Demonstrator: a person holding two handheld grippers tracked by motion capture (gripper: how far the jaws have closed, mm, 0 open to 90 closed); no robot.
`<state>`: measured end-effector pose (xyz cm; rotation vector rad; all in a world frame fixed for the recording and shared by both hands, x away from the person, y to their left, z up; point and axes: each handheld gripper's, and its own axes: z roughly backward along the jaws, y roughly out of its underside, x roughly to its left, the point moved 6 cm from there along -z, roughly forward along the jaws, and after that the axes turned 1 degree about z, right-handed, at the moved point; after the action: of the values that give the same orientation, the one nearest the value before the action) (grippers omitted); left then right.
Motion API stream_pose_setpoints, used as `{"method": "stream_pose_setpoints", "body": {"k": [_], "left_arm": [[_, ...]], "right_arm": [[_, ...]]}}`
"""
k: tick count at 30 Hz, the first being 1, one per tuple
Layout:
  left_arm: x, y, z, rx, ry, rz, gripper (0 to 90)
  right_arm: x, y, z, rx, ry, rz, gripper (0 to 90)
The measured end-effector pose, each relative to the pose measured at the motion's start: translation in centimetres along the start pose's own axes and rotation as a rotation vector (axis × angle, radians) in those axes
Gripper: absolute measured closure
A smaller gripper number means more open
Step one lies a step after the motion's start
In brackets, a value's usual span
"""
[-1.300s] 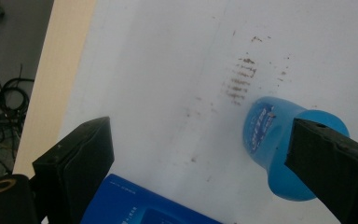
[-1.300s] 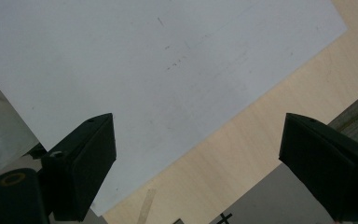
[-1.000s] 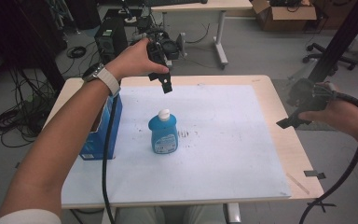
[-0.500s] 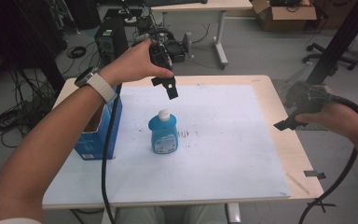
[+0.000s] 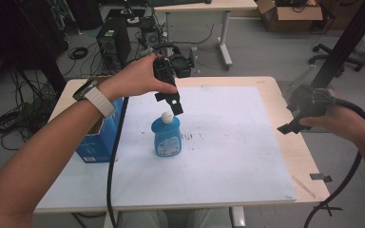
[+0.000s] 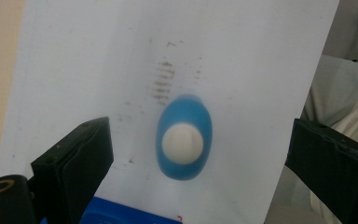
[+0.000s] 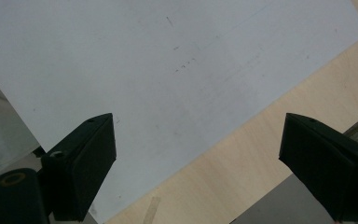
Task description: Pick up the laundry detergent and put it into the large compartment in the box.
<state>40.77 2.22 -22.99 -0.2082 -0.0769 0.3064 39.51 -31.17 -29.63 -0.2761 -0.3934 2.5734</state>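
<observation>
Upright blue plastic bottle [image 5: 167,137], round white cap [image 6: 182,144], mid-tabletop; left gripper [image 6: 196,168] hovering above, jaws apart; right gripper [image 7: 196,163] likewise spread, right edge.

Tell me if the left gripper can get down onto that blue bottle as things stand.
Probably yes. The left gripper hangs right above the blue bottle with its jaws wide open, the white cap centred between them and nothing in between. The blue box stands off to the side.

I held the left gripper [image 5: 173,102] just above the blue bottle [image 5: 167,137] standing mid-tabletop; the right gripper [image 5: 292,124] hung over the right edge; a blue box [image 5: 96,140] sat at the left edge.
</observation>
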Motion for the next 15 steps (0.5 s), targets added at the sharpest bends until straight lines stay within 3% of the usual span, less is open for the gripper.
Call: {"method": "stream_pose_setpoints", "body": {"k": [8, 15], "left_arm": [[-0.1, 0.7, -1.3, 0.022, 0.001, -0.015, 7.5], [-0.3, 1.1, -2.4, 0.002, -0.009, -0.042, 7.6]], "right_arm": [[0.0, 0.1, 0.0, -0.006, -0.002, 0.003, 10.6], [0.1, 0.1, -0.1, -0.007, -0.004, 0.001, 10.5]]}}
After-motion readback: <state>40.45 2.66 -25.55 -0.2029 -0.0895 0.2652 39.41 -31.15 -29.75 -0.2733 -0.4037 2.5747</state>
